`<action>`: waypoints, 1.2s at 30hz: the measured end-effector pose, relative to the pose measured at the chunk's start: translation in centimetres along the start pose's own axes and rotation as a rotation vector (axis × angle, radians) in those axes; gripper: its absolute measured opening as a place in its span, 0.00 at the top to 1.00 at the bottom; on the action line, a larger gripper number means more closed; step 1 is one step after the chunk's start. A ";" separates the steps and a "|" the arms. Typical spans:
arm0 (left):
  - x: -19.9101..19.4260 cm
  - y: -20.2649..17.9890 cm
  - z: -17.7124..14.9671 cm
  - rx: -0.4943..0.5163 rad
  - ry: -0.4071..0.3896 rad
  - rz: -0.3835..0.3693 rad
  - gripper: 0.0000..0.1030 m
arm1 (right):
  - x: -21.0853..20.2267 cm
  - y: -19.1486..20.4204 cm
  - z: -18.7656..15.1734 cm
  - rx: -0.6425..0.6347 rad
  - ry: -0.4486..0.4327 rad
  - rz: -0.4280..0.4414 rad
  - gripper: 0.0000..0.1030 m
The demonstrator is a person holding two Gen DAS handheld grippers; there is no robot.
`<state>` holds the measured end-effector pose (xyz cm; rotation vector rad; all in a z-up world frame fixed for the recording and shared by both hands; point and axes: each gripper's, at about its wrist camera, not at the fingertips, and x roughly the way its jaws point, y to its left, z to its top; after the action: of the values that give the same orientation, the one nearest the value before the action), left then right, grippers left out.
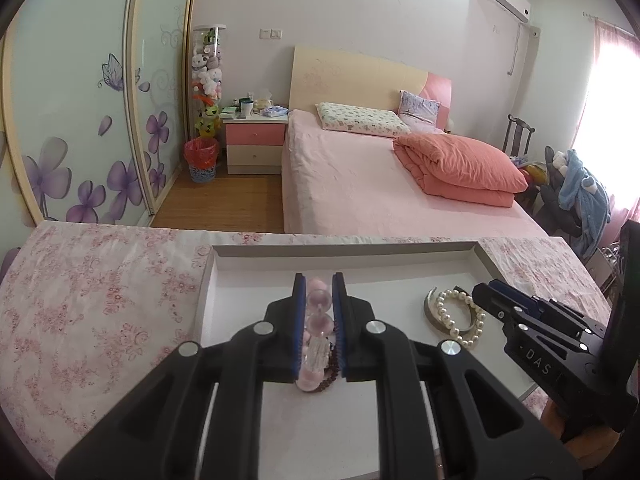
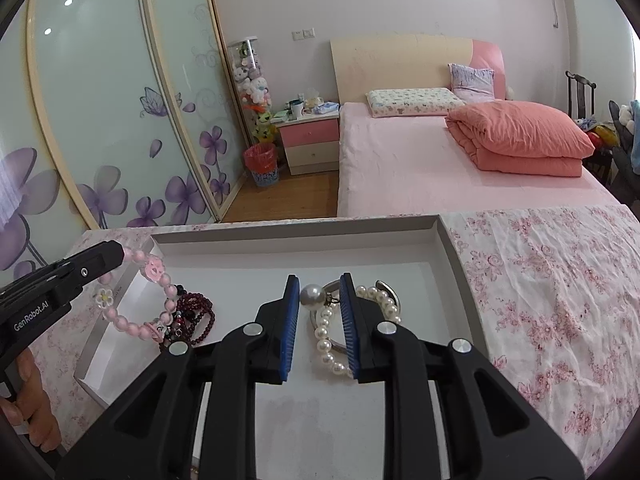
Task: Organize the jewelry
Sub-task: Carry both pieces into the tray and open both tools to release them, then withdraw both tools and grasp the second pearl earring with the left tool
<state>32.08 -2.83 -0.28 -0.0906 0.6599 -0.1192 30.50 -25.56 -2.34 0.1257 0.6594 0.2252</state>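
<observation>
Jewelry lay in a shallow white rectangular tray (image 2: 460,256) set on a surface covered w/ pink floral cloth (image 2: 560,280), filling the lower half of both views. Left wrist view: the left hand-held gripper (image 1: 319,285) sat at lower centre, blue pads narrow and clamped on a pink-and-clear round-bead bracelet (image 1: 318,320), which ran up between the pads; a dark red small-bead strand (image 1: 326,376) showed just below, touching it. In the right wrist view the same pink bracelet (image 2: 136,326) hung at centre left from the left hand-held gripper's tip (image 2: 120,250), w/ a pink flower charm and a white daisy bead on it, its lower loop resting on the tray floor beside the dark red bead strands (image 2: 196,312).

Right hand-held gripper (image 2: 319,284) at lower centre of its own view: jaws apart at a moderate gap, pads not pressing on anything. Between them lay a large grey pearl (image 2: 312,296) and part of a white pearl bracelet (image 2: 326,344); the bracelet overlapped a silver metal bangle (image 2: 390,290) on the tray floor. Left wrist view showed those at centre right: pearls (image 1: 452,312) across the bangle (image 1: 430,304), right hand-held gripper's tip (image 1: 486,292) just beside them.

Part of a person's hand (image 2: 36,400) showed at lower left of the right wrist view. Pink bed (image 1: 360,184) behind, upper centre.
</observation>
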 end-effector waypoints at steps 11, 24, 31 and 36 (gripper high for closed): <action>-0.4 0.9 0.1 -0.018 0.006 -0.019 0.70 | -1.1 -0.9 -0.2 0.014 -0.023 -0.015 0.60; -2.1 1.4 -1.5 -0.013 0.011 0.005 0.59 | -3.0 -1.5 -1.2 0.020 -0.032 -0.018 0.60; -4.1 1.4 -3.7 0.002 0.032 -0.006 0.58 | -5.8 -1.7 -3.1 -0.012 -0.015 -0.005 0.60; -6.1 1.6 -6.0 0.016 0.046 -0.019 0.51 | -7.8 -1.6 -6.2 -0.067 0.055 0.016 0.59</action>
<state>23.73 -0.62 -1.45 -0.0792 0.7037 -0.1451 20.92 -28.71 -2.85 0.0607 0.7047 0.2661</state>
